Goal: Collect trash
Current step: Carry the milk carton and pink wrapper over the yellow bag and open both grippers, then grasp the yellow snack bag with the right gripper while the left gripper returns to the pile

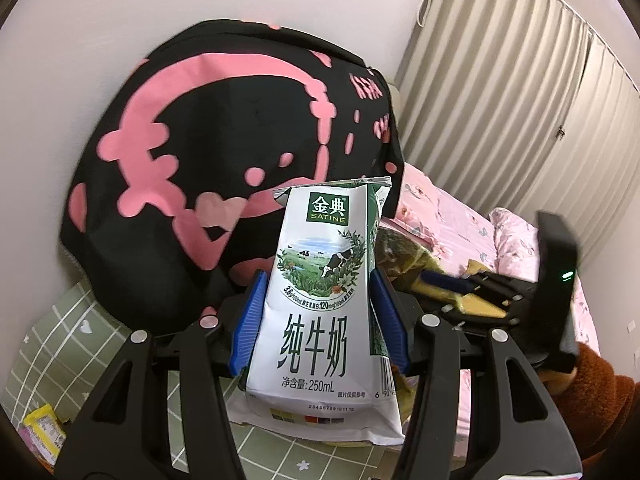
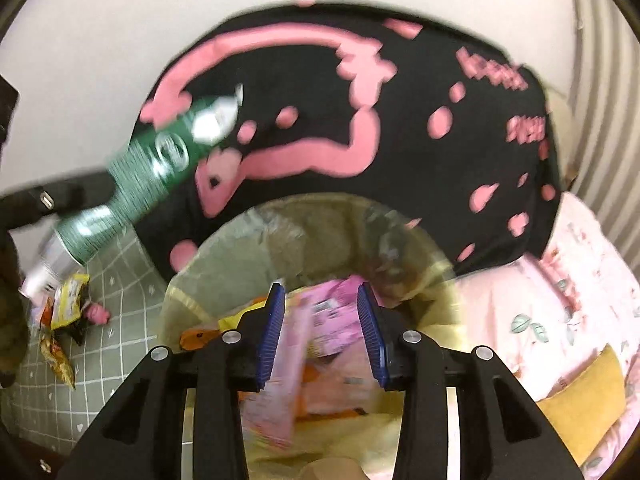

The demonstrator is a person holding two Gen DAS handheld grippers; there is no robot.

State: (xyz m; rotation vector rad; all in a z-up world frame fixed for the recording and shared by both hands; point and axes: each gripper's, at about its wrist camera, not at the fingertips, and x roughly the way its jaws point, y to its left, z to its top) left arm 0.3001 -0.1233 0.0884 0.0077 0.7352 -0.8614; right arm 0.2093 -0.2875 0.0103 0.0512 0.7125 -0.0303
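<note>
Left gripper (image 1: 318,320): clamped on the milk carton, blue pads pressed to both its sides, centre of the left wrist view.
Milk carton (image 1: 320,280): white and green, cow picture on the front, upright between the pads; its top flap is crumpled. In the right wrist view it shows blurred at upper left (image 2: 160,164), tilted.
Right gripper (image 2: 322,332): fingers apart, nothing pressed between the pads; seen from the side at the right of the left wrist view (image 1: 464,286).
Pink wrapper (image 2: 288,360): blurred, lying in the gap between the right gripper's blue pads and below them, over the bin's mouth; I cannot tell whether it touches a pad.
Trash bin (image 2: 224,276): yellow liner bag, centre of the right wrist view, directly under the right gripper; orange and pink packets inside.
Loose wrappers (image 2: 68,312): yellow and orange packets on the green checked mat (image 2: 120,320), lower left.
Black cloth (image 1: 224,128): pink print, draped behind everything, upper centre.
Bedding (image 2: 560,320): pink floral, right side.
Curtain (image 1: 500,100): pale pleats, upper right.
Sleeve (image 1: 600,392): brown fleece, lower right of the left wrist view.
</note>
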